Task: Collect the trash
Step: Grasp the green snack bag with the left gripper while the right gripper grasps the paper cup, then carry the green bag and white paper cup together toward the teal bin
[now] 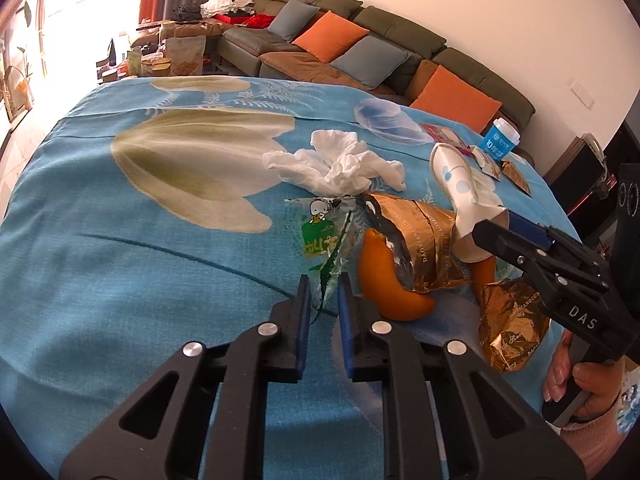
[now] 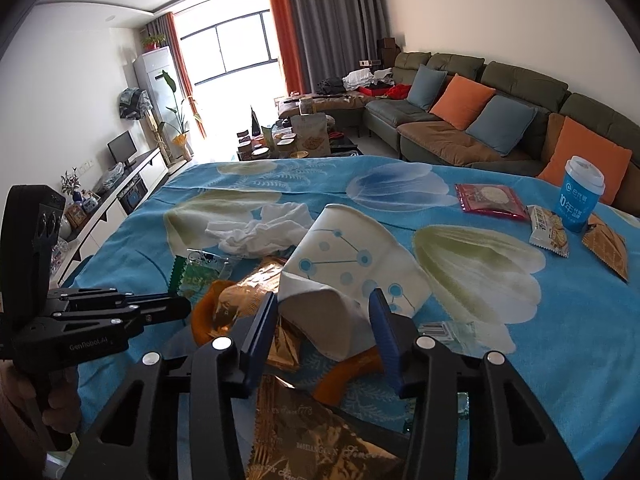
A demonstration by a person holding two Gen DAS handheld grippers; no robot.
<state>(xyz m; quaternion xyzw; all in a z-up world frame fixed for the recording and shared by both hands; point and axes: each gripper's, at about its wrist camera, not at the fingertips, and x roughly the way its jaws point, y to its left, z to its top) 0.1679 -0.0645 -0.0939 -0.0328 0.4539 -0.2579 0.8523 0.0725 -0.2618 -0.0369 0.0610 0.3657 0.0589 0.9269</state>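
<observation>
The left gripper [image 1: 324, 300] stands with its fingers nearly together on the lower corner of a clear crinkly plastic wrapper printed with a green label and a cartoon figure [image 1: 324, 236]. The film runs up and away from the fingertips along the gripper's own line, so its long axis lies straight ahead of that hand, on the blue flower-print cloth over the desk [image 1: 120, 264].

The right gripper [image 2: 322, 320] is about half open, its blue-padded fingers set on either side of the flattened base of a crushed white paper cup with blue dots and lines [image 2: 340, 264]. The cup points away from the fingers towards the far edge, lying on a curved orange peel [image 2: 344, 376] and crumpled gold foil wrappers [image 2: 320, 440]. Whether the pads already press the cup I cannot tell.

Each hand is nearest its own piece: wrapper to the left of the pile, cup to the right. The crumpled white tissue [image 1: 340, 164] lies beyond both.
</observation>
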